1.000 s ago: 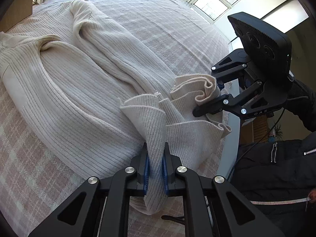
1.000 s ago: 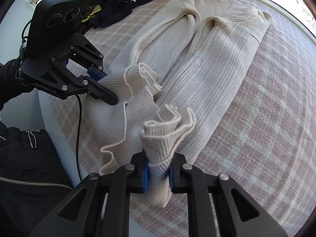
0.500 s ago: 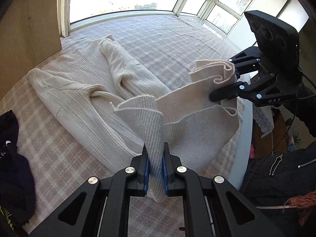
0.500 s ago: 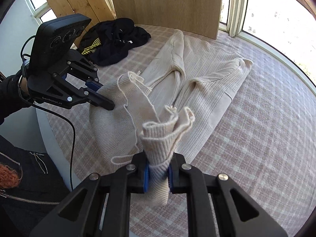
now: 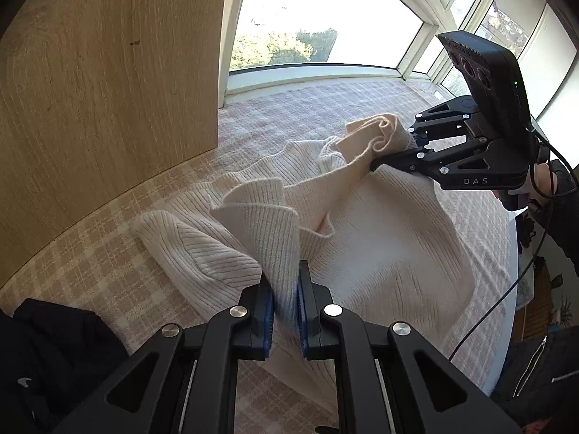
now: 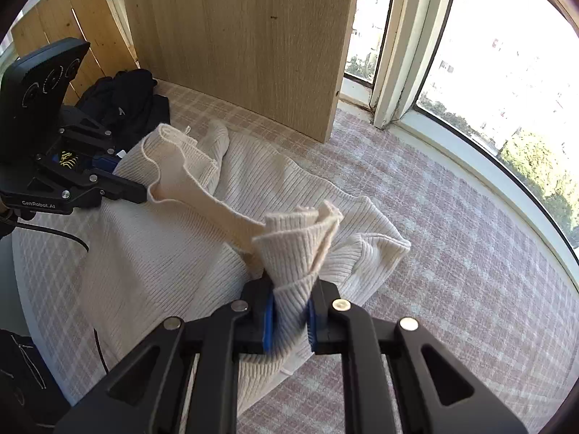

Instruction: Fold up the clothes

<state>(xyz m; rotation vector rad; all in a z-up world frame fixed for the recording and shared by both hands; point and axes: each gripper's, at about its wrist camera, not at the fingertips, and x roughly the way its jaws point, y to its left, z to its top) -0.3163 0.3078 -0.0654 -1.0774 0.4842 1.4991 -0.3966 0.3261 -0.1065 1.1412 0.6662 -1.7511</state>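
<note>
The sweater, cream and ribbed, lies on the checked surface, its near part doubled over the rest. The left gripper is clamped on one bunched corner of its hem, the right gripper on the other, both corners lifted. A dark garment lies beside a wooden panel.

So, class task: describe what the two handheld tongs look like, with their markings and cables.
Both tongs, left and right, are matte black linkages with silver rivets and blue pads. Each carries a black three-lens module, white lettering and a black cable. The sleeve is dark.
</note>
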